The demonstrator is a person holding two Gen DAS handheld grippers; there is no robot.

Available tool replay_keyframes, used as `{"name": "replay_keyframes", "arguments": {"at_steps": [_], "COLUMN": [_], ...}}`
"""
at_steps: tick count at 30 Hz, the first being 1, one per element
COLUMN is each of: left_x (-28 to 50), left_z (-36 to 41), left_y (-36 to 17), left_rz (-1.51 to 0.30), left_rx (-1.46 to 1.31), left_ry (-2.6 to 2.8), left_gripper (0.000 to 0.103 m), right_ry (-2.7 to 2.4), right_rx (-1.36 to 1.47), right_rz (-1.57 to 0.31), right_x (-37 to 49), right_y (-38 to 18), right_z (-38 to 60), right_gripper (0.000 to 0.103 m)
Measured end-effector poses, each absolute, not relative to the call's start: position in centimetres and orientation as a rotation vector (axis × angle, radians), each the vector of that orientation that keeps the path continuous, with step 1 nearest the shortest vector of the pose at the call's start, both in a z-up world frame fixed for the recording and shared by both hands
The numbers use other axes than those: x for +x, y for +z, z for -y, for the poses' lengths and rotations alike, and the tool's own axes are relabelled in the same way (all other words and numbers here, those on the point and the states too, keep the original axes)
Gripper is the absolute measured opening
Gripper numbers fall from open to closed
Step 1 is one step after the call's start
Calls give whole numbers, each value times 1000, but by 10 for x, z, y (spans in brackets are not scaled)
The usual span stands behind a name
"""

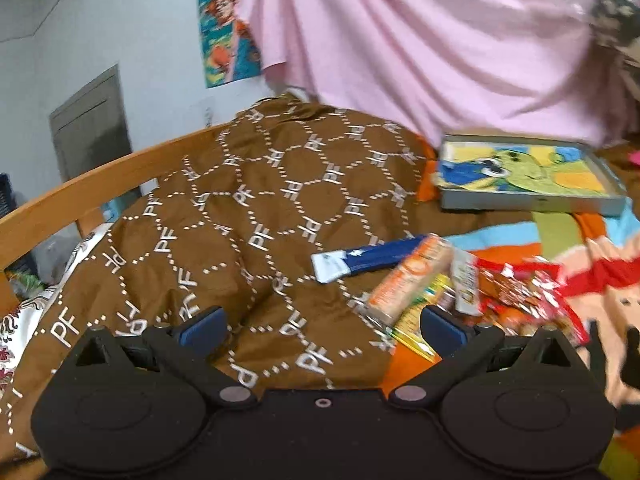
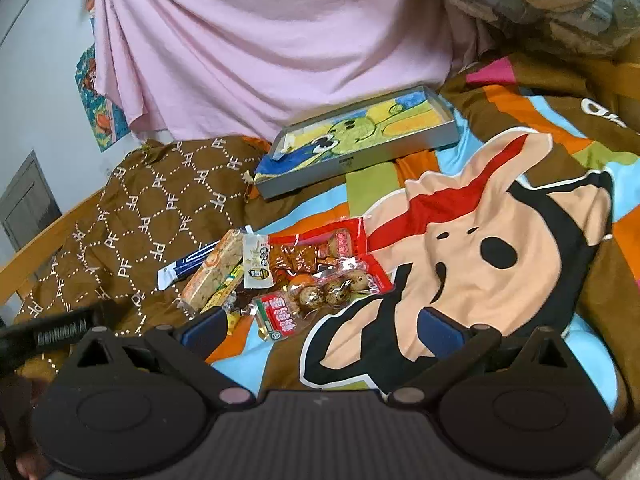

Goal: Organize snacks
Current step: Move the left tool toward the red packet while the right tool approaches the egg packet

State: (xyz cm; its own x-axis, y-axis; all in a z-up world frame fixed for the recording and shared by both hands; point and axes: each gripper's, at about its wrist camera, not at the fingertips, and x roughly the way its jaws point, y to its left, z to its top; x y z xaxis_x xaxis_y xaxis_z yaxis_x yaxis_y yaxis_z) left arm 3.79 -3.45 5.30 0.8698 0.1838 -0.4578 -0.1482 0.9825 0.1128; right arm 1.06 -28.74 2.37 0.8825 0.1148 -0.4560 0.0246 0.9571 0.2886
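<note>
Right gripper [image 2: 320,330]: we hold it spread wide and empty, low over the cartoon bedspread [image 2: 480,240], just short of the snacks.
Left gripper [image 1: 322,322]: also wide and empty, over the brown monogram cloth [image 1: 240,208]; the heap sits at its right finger.
Snack pile [image 2: 288,272]: a loose overlapping heap between cloth and bedspread, well apart from the tray [image 2: 360,164] by the pink sheet [image 2: 256,48].
Step, as we judge it: take one outlying packet first.
Best pick: the quail-egg pack [image 2: 332,292], lumpy, clear film; we pinch its flat sealed edge.
Caution: glossy wrappers slip; soft bedding gives.
Blue stick packet [image 2: 188,266]: long, flat, lying at the heap's far-left edge.
Tray: shallow, rigid grey rim, printed floor, no snacks inside.
</note>
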Motion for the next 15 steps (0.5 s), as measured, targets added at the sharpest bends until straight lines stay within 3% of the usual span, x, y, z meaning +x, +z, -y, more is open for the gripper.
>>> {"name": "replay_keyframes", "arguments": {"at_steps": [15], "left_x": [125], "left_z": [40], "left_y": [52], "left_rz": [-507], "left_rx": [188], "left_ry": [121], "left_gripper": [102], "right_ry": [280], "right_rx": [43], "right_rz": [-633], "right_x": [83], "right_y": [19], "right_z": [254], "right_gripper": [103]}}
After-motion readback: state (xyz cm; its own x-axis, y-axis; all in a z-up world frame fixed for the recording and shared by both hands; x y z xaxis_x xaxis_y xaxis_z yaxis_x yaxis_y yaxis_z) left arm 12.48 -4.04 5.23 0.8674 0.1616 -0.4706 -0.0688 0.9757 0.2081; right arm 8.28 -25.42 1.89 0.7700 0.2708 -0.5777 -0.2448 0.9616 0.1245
